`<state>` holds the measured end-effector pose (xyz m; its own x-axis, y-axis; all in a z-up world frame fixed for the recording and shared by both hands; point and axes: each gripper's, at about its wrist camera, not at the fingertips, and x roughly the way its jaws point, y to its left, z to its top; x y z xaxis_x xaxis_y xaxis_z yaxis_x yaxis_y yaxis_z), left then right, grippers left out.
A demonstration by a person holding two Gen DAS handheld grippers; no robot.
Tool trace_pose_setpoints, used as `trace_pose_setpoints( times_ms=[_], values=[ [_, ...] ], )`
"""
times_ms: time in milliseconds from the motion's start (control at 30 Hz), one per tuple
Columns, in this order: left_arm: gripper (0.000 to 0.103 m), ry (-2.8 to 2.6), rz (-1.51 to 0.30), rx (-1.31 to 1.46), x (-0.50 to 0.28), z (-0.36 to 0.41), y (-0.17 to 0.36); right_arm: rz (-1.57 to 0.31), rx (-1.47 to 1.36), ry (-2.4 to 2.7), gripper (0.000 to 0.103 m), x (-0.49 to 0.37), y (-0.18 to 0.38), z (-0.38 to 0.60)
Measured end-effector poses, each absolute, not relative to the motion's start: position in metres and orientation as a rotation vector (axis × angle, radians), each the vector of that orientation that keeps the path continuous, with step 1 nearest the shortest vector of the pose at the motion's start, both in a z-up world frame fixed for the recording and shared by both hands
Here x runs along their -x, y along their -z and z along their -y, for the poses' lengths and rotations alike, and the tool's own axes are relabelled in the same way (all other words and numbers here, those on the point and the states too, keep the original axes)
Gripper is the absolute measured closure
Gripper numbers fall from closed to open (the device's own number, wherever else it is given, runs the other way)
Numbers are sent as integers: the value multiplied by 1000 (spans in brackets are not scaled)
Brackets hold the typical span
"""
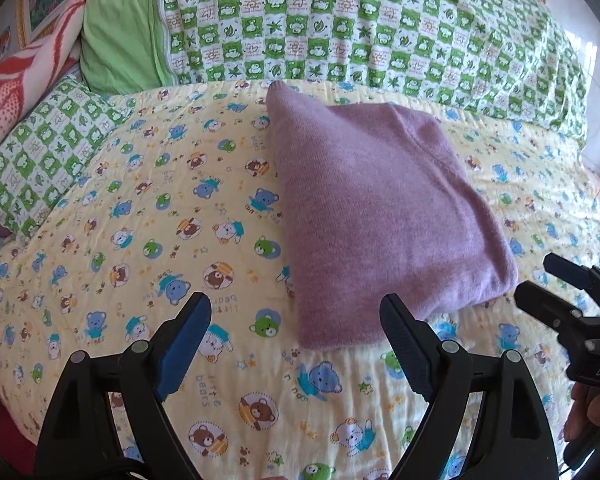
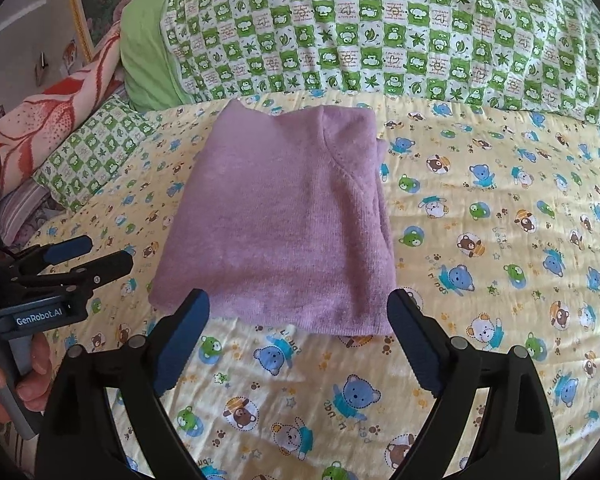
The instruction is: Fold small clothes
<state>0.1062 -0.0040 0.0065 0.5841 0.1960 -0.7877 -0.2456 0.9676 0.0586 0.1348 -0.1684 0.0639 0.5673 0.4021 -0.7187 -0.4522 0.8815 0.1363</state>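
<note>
A purple knitted garment [image 1: 380,216] lies folded into a compact rectangle on the yellow bear-print bedsheet [image 1: 140,240]. It also shows in the right wrist view [image 2: 284,224]. My left gripper [image 1: 296,316] is open and empty, hovering just short of the garment's near edge. My right gripper [image 2: 298,312] is open and empty, its fingertips at the garment's near hem. The right gripper also shows at the right edge of the left wrist view [image 1: 540,280], and the left gripper at the left edge of the right wrist view [image 2: 100,256].
A green-and-white checked quilt [image 1: 380,28] with a plain green cover [image 1: 120,40] lies along the back of the bed. A checked pillow [image 1: 48,152] and a red patterned blanket [image 1: 24,80] sit at the left. Bare bedsheet [image 2: 500,240] lies right of the garment.
</note>
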Motion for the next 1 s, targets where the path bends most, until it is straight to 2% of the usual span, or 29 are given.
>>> trace_pose_setpoints(
  times_ms=[133, 267, 567, 1000],
  values=[
    [16, -351, -1013, -13, -108, 13, -2, -841, 23, -524, 11, -138, -60, 178],
    [16, -333, -1032, 29, -105, 14, -2, -839, -5, -534, 10, -139, -61, 186],
    [16, -340, -912, 79, -96, 23, -23, -852, 5, -606, 8, -149, -61, 193],
    [16, -299, -929, 62, -101, 33, -1, -812, 89, -601, 4, -142, -68, 191]
  ],
)
